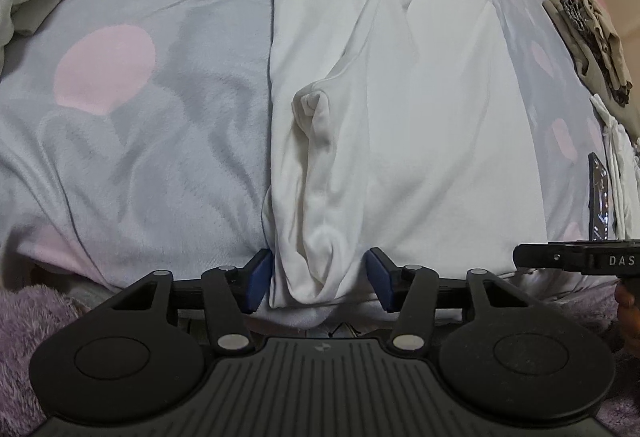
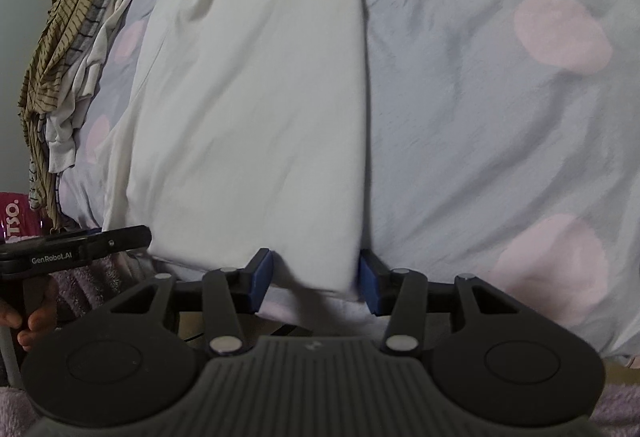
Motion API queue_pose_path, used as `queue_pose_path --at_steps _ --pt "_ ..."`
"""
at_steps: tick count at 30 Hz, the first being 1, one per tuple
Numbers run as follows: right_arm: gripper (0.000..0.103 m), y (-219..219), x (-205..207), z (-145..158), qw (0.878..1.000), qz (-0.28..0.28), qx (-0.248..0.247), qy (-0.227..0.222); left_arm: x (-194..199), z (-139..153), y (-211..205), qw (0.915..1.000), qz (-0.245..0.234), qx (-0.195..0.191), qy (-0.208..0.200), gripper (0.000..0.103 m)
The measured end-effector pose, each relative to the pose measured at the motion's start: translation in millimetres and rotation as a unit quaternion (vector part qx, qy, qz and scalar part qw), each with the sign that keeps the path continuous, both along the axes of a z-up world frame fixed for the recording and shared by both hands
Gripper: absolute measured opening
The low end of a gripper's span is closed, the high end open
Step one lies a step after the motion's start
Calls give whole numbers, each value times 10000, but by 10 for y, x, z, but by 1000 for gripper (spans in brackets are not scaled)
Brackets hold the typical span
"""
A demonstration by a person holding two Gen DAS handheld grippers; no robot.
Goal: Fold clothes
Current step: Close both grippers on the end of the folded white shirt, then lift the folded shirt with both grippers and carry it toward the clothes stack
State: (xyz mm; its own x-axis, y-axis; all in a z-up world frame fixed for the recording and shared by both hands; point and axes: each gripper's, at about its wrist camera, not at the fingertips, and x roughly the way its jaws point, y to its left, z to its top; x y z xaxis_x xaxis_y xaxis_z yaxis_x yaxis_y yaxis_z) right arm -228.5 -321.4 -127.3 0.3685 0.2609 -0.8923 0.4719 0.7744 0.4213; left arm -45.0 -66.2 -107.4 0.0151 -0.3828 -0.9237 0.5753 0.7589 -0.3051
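- The white garment (image 1: 400, 109) lies on the bed, on a grey blanket with pink dots (image 1: 132, 109), folded into a long strip.
- Its long axis runs from the near edge of the bed, at the jaws, straight away to the far side; the far end shows a rumpled peak in the left wrist view.
- A folded-in part with a rounded knob of cloth lies along the strip's left side in the left wrist view.
- The left gripper (image 1: 318, 279) points steeply down at the strip's near left corner; its 2 blue pads stand spread, the cloth between them, the left pad just touching the edge, the right pad apart from it.
- The right gripper (image 2: 316, 279) stands at the near right corner (image 2: 260, 109); its jaws are spread with the hem between them, and whether the pads press it I cannot tell, since that part is blurred.
- A pile of striped clothes (image 2: 68, 49) lies along the bed's left side.
- More folded clothes (image 1: 596, 45) sit at the right edge.
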Motion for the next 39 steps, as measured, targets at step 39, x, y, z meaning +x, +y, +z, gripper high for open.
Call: queue_pose_path --at_steps 39 --pt "11 -687 -15 2180 9543 -837 322 -2850 527 2350 -299 9649 -503 -2357 -1045 7"
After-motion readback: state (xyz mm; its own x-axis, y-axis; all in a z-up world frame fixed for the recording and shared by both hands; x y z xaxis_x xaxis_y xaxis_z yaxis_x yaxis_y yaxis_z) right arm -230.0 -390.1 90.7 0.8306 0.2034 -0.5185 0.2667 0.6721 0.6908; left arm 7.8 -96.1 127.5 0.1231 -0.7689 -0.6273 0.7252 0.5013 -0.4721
